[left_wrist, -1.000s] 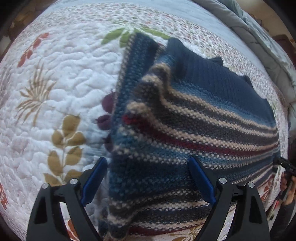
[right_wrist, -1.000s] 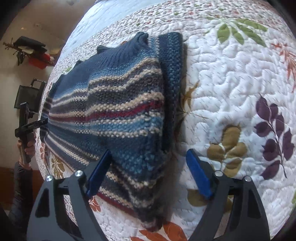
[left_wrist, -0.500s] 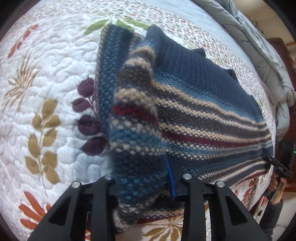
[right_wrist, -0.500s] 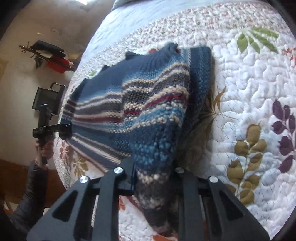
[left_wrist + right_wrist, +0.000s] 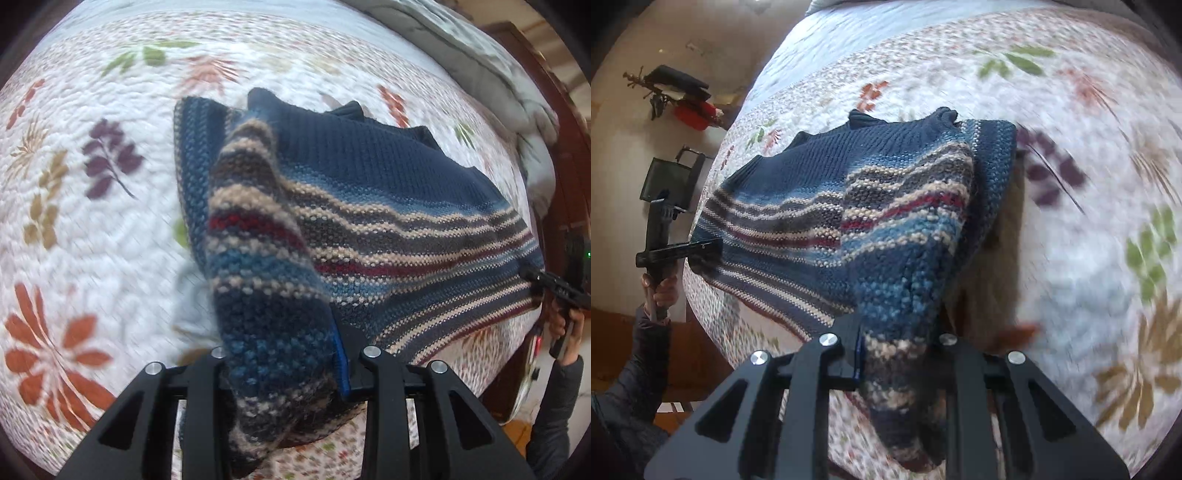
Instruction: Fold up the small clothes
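A: Sweater (image 5: 369,206) is on the bed quilt (image 5: 92,258), hem corners clamped by left gripper (image 5: 284,365) and right gripper (image 5: 897,354) jaws, lifted.

B: Keep both level, carry hem toward collar, don't let it sag.

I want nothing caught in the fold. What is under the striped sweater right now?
Only the floral quilt shows around the sweater, whose near hem both grippers hold raised. Whatever lies beneath the part resting flat is covered by the knit.

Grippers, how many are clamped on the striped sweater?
2. The left gripper pinches the sweater at one bottom corner, the right gripper at the other.
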A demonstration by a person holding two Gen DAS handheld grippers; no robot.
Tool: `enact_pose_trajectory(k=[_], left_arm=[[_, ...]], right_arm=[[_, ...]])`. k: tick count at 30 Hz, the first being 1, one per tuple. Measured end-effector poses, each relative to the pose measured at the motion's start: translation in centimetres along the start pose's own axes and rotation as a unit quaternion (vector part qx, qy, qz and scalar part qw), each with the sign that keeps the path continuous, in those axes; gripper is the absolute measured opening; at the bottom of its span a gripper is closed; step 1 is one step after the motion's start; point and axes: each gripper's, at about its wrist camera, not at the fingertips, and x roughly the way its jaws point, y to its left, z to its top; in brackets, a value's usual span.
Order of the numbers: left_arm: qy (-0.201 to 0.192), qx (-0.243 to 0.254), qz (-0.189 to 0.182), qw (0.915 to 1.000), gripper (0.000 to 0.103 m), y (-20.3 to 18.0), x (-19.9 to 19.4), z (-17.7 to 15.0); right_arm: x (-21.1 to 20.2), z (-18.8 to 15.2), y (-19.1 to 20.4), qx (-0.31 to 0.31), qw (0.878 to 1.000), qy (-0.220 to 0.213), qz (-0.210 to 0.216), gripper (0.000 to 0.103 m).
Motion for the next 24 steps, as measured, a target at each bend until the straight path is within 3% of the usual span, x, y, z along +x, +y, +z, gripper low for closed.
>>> enact_pose_trajectory(k=[7, 13, 17, 24], left_arm=[[-0.007, -0.001, 0.018, 0.9998, 0.033, -1.9, 2.0, -2.1], [0.0, -0.031, -0.023, 0.9993, 0.033, 0.1, 1.6, -4.0], [0.002, -0.027, -0.03, 0.9992, 0.033, 0.3, 1.4, -5.9], [0.001, -0.022, 0.011, 0.9997, 0.04, 0.8, 4.4, -5.9]], right_arm=[[-1.3, -4.4, -2.4, 0.024, 1.0, -0.006, 0.002, 0.017], [-1.2, -7.2, -3.2, 0.036, 0.999, -0.009, 0.017, 0.016], [-1.5, -8.9, -2.5, 0.026, 0.999, -0.004, 0.029, 0.016], [3.2, -8.8, -3.8, 0.034, 0.999, 0.033, -0.026, 0.018]])
